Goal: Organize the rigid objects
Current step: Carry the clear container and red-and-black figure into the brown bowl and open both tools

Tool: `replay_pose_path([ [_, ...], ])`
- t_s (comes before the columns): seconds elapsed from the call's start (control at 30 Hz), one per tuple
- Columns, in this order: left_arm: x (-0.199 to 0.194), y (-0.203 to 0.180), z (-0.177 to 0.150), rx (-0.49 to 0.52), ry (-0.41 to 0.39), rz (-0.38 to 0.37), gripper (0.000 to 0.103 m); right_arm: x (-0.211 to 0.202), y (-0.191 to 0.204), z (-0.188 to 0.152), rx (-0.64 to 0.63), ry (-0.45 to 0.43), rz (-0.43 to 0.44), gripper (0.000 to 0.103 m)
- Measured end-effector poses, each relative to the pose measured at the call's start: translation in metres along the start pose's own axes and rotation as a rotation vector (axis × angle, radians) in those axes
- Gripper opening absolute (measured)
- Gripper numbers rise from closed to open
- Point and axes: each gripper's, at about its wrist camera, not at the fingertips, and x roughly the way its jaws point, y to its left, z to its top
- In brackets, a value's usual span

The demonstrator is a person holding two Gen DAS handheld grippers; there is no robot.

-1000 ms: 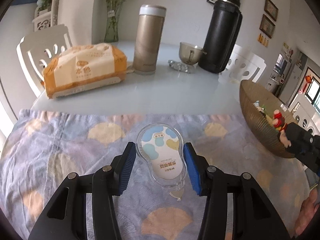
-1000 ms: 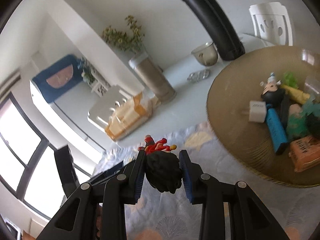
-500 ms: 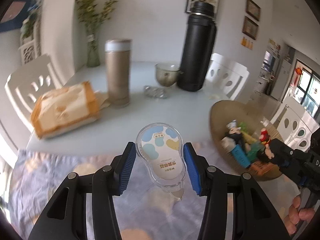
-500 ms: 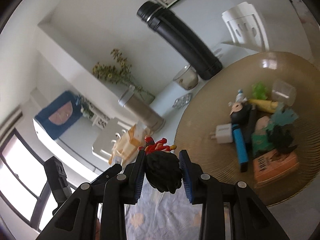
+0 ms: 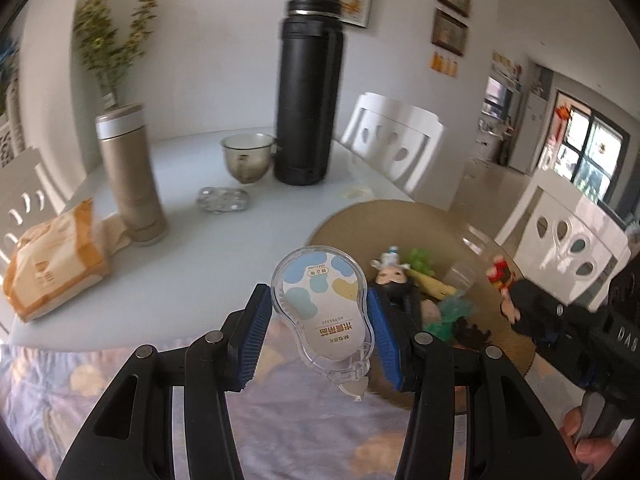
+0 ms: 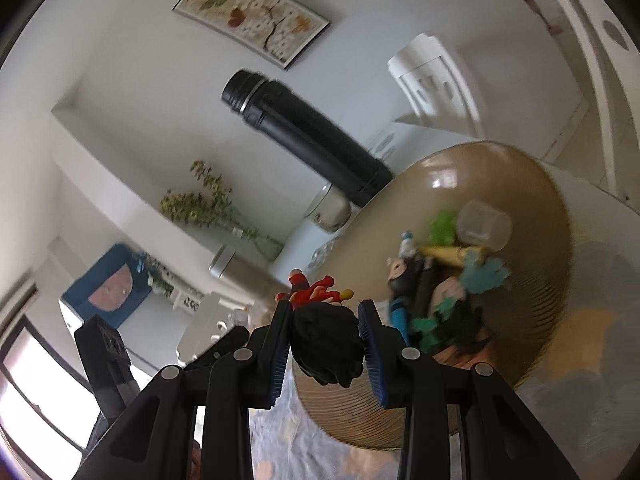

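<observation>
My left gripper [image 5: 320,326] is shut on a clear correction tape dispenser [image 5: 324,312] with a blue-and-yellow label, held in the air just left of a brown woven bowl [image 5: 360,216]. The bowl holds several small toys and other items. My right gripper [image 6: 325,342] is shut on a small toy figure [image 6: 326,344] with black hair and a red-and-yellow body, held over the near rim of the bowl [image 6: 548,280]. The right gripper and its figure also show in the left wrist view [image 5: 516,300] over the bowl's right side.
On the white table stand a tall black flask [image 5: 310,96], a gold thermos [image 5: 128,172], a glass cup [image 5: 248,156], a clear glass dish [image 5: 224,199] and a tissue pack [image 5: 52,272]. White chairs [image 5: 394,140] ring the table. A patterned cloth [image 5: 300,432] covers the near side.
Both grippers have lifted and swung right towards the bowl. The tape dispenser has left the cloth, and the figure has moved from beside the bowl to over its rim.
</observation>
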Motion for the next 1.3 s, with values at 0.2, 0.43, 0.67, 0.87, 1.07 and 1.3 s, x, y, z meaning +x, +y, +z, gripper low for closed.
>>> replay_pose_path([
  [0.2,0.012,-0.025,-0.003,0.022,0.019,-0.041,0.046,-0.014,-0.013,0.01,0.024,-0.062,-0.06,0.033],
  [0.43,0.022,-0.044,-0.007,0.049,0.03,-0.055,0.046,-0.022,-0.016,0.016,-0.003,-0.101,-0.134,0.033],
  [0.67,0.029,-0.042,-0.008,0.028,0.047,-0.063,0.047,-0.024,-0.021,0.019,-0.006,-0.104,-0.188,0.034],
  [0.87,0.042,-0.049,-0.012,0.082,0.133,-0.06,0.102,-0.031,-0.017,0.02,-0.008,-0.147,-0.171,0.086],
  [1.07,0.041,-0.038,-0.016,0.026,0.135,-0.063,0.103,-0.026,-0.022,0.021,0.023,-0.118,-0.159,0.086],
  [1.3,0.031,-0.025,-0.015,0.007,0.122,-0.04,0.103,-0.023,-0.014,0.018,-0.001,-0.102,-0.154,0.086],
])
